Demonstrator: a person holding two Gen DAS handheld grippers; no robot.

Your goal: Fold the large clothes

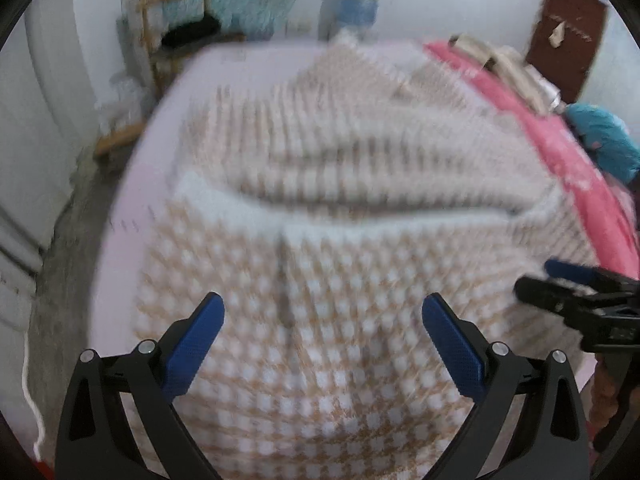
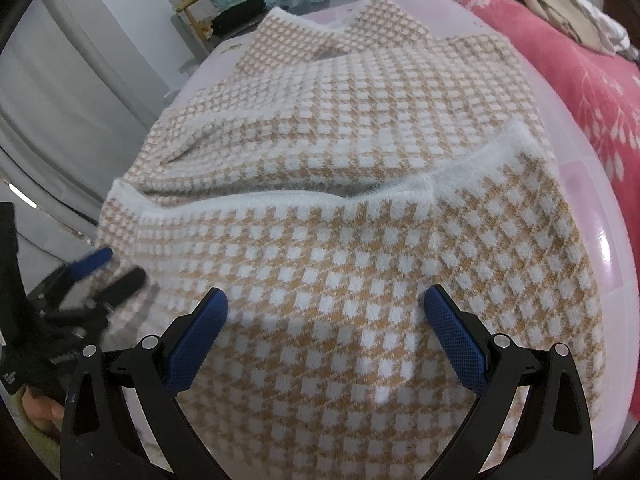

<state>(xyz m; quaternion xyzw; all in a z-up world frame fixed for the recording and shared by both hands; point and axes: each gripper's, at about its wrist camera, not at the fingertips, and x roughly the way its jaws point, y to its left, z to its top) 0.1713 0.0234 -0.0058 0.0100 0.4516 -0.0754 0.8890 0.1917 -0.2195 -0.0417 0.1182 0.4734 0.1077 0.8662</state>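
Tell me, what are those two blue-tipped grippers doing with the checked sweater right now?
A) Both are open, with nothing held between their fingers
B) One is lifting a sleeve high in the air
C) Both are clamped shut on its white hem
A: the left gripper and right gripper both show spread fingers, with the sweater lying flat beyond them on the pink table.

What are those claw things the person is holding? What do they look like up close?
Each is a black plastic two-finger gripper, left and right. The fingers are angular black arms with triangular cut-outs and silver pivot screws, tipped with textured blue pads. No cables or sleeves are visible.
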